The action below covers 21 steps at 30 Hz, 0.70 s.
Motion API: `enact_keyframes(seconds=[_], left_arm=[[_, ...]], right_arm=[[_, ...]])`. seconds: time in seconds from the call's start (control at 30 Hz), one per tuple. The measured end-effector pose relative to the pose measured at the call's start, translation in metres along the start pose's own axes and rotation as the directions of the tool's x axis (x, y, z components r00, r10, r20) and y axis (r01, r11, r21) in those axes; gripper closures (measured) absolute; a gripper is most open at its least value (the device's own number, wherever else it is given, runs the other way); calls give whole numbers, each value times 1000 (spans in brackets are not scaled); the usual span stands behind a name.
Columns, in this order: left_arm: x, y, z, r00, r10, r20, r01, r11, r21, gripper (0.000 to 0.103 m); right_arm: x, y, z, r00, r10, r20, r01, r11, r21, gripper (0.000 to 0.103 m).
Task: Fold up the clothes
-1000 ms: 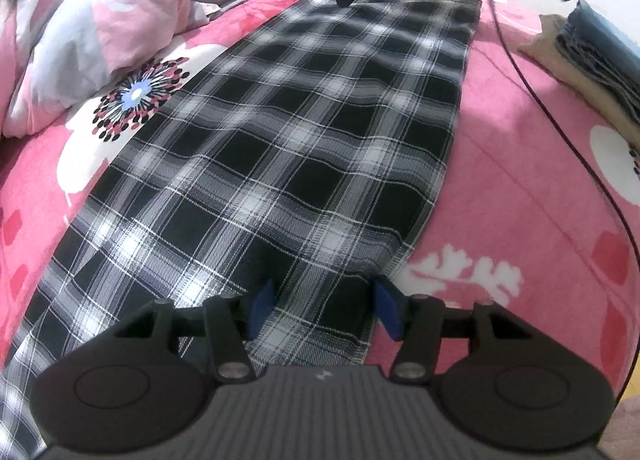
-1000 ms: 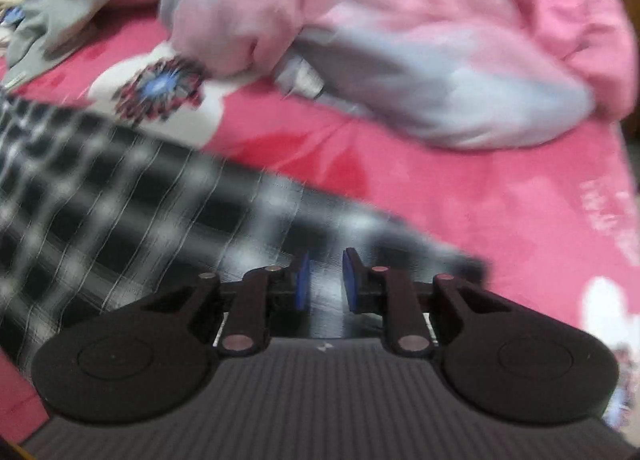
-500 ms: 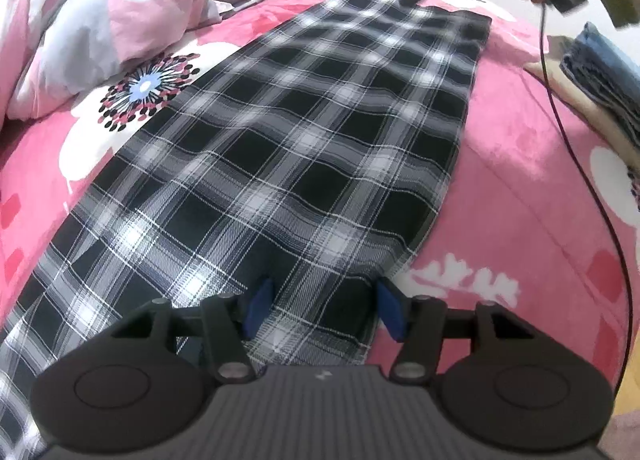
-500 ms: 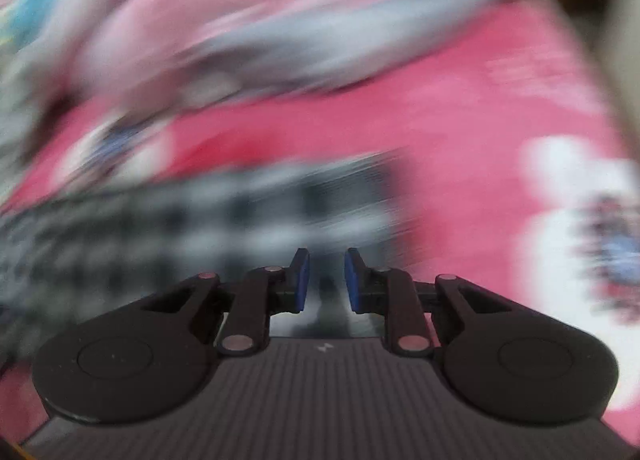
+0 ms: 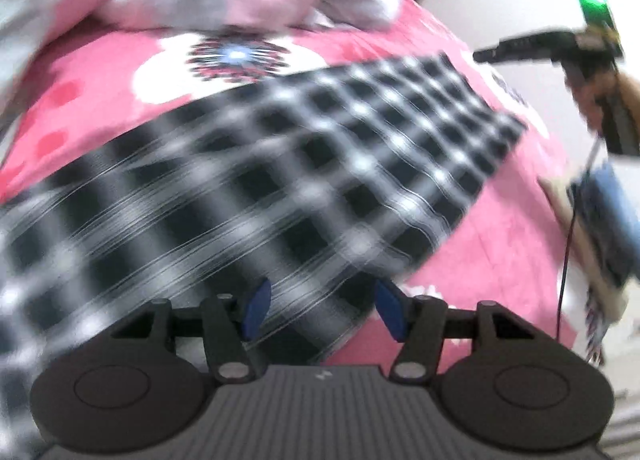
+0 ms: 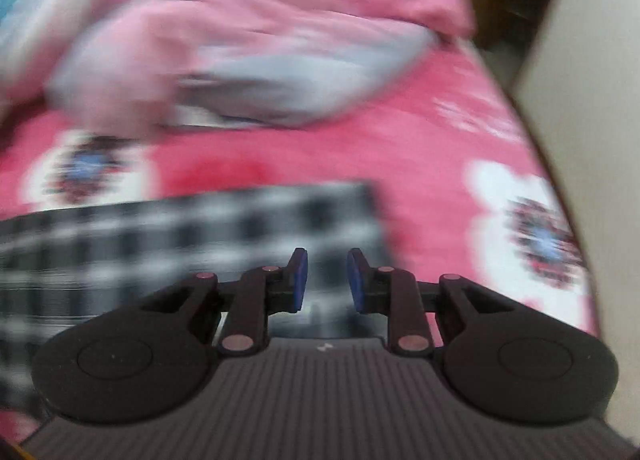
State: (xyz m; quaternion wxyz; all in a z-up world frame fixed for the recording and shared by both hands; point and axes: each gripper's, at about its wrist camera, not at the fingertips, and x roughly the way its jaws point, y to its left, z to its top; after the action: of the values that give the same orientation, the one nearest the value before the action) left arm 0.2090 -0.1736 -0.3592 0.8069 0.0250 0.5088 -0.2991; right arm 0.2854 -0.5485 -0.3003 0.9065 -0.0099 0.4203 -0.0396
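Flat, black-and-white plaid garment

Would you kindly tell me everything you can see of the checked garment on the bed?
The checked garment is thin woven cloth in a black, white and grey plaid. It lies spread flat as one long strip on the pink flowered bedspread, its far end cut square. Both views are blurred, so seams and fastenings cannot be made out. Neither pair of jaws visibly grips it.
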Motion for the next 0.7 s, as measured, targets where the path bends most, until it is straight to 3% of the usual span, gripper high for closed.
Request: enact_keyframes(seconds=[0.07,0.13,0.23,0.3,0.37,0.47,0.53,0.63,0.7], left_arm=[[-17,20,-4,1000,10,5,-9,998,-68,44],[-38,46,-10,999,40,1,-39,989,-146,44],[-71,90,-30,995,98,-8,-96,953,-286,42],[-93,119,-51,990,139,-21,-136,910,-393,42],[-117,153,-77,984,177,-34,-168,834,-525,40],[-147,196,-122,969,244,-46,-206,688,-696,39],[-164,223,-146,950,309,-52,-233,585,-777,37],[-182,260,-173,909,413,-60,-263,456,-850,34],[-186,282,-188,887,458,-59,-260,390,-883,32]], right_arm=[[-3,49,3,996,91,8,-91,996,-22,82],[0,103,4,979,206,-7,-206,978,-33,81],[-1,185,-2,932,357,-57,-359,933,-37,81],[2,232,-8,890,444,-101,-447,895,-9,81],[4,277,-13,848,511,-143,-514,858,16,81],[1,333,-16,804,562,-193,-572,820,5,81],[-3,368,-17,780,582,-227,-601,799,-14,79],[-6,418,-19,746,608,-273,-640,767,-39,79],[-4,441,-17,729,621,-289,-660,749,-56,79]])
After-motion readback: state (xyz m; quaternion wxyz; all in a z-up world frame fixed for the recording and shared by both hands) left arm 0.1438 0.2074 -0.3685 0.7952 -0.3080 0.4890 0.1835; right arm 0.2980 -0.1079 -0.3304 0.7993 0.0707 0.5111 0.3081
